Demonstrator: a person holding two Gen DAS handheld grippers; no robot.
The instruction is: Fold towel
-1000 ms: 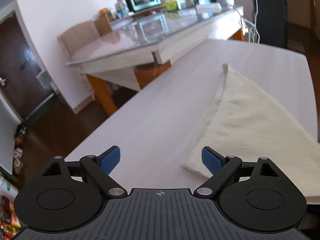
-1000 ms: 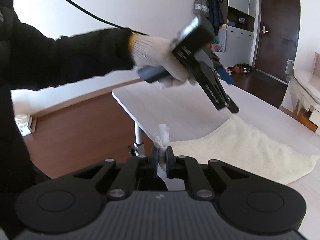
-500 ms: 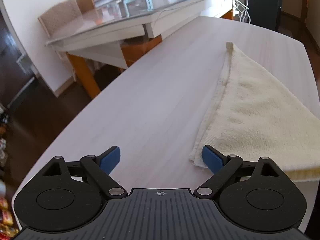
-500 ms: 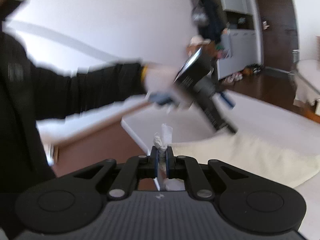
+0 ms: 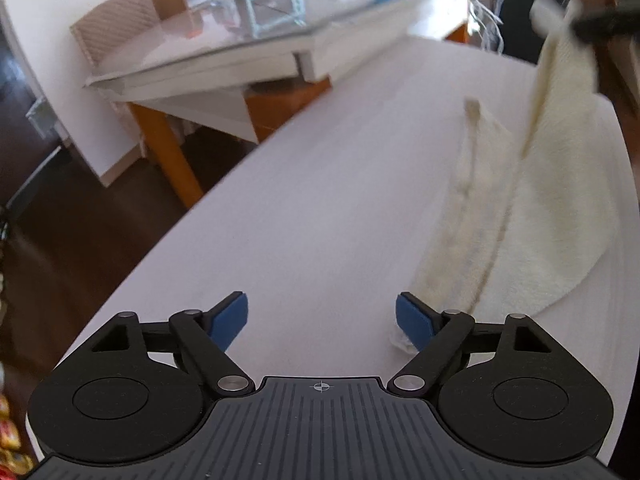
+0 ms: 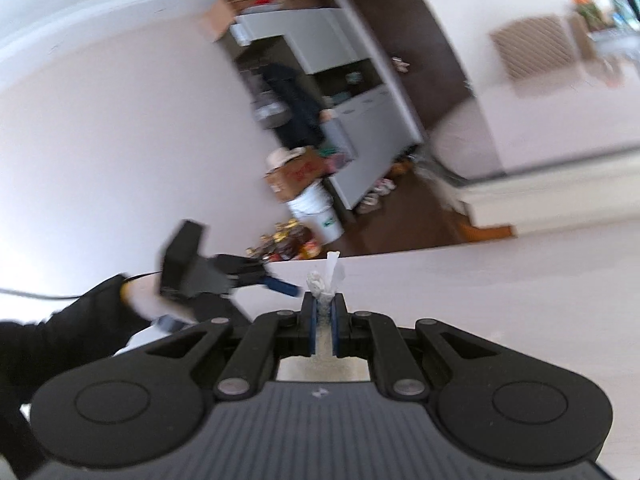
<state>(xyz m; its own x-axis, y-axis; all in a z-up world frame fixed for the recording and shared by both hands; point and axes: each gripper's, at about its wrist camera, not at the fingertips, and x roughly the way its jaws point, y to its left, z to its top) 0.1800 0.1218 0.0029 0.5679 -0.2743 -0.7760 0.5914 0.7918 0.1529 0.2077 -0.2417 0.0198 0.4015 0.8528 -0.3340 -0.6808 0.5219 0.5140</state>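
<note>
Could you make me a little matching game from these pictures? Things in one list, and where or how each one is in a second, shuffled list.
Things:
1. left gripper
2. right gripper
3. towel
4. glass-topped table

States:
a. partly lifted off the white table, one corner raised
b. jaws wide apart, nothing between them
c. stands in the background with a toaster oven reflected in its top
d. pinched shut on a towel corner

Pairs: 1-b, 2-d, 3-a, 4-c
</note>
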